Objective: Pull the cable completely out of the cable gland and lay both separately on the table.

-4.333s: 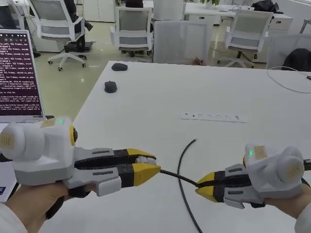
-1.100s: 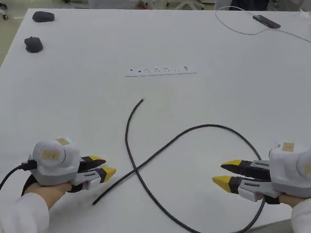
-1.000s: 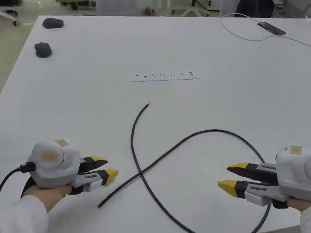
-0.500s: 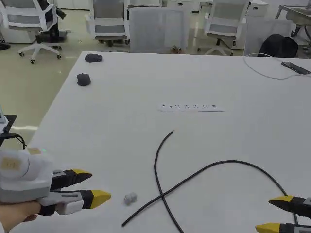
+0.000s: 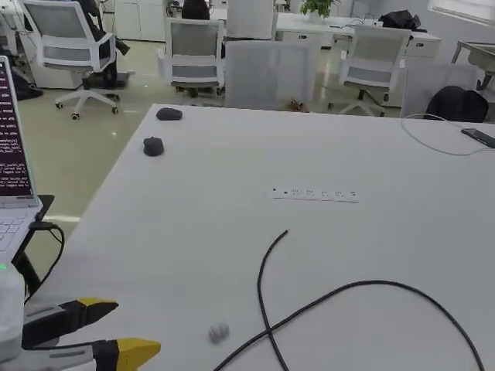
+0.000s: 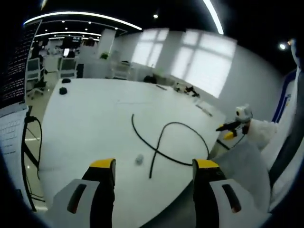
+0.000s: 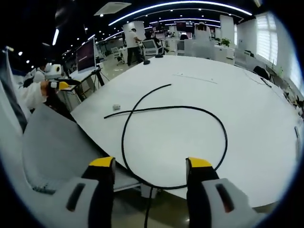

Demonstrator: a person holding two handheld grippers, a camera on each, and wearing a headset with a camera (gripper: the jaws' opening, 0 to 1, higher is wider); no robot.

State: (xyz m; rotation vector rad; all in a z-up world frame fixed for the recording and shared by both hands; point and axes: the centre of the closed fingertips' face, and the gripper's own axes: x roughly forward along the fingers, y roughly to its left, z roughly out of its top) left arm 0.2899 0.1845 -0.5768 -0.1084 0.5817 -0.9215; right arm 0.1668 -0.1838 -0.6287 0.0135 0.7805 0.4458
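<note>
The black cable (image 5: 349, 290) lies on the white table (image 5: 201, 216), crossing over itself, and shows as a loop (image 7: 176, 109) in the right gripper view. The small grey cable gland (image 5: 219, 332) rests alone on the table just left of the crossing, apart from the cable (image 6: 161, 137); it also appears as the gland (image 6: 139, 159) and the gland (image 7: 116, 107). My left gripper (image 5: 128, 328) hangs open at the table's near left corner, holding nothing (image 6: 154, 164). My right gripper (image 7: 150, 163) is open and empty, held back past the table's near edge; it also appears as the right gripper (image 6: 232, 127).
A white power strip (image 5: 315, 194) lies mid-table beyond the cable. Two dark mice (image 5: 153, 146) sit at the far left. A laptop (image 5: 11, 154) stands to the left of the table, and office chairs (image 5: 193, 46) stand behind it. A thin cord and a phone (image 5: 481, 137) lie far right.
Earlier both grippers held the cable and the gland. The gland now lies free on the table. Both grippers have drawn back to the near edge, and the camera has tilted up.
</note>
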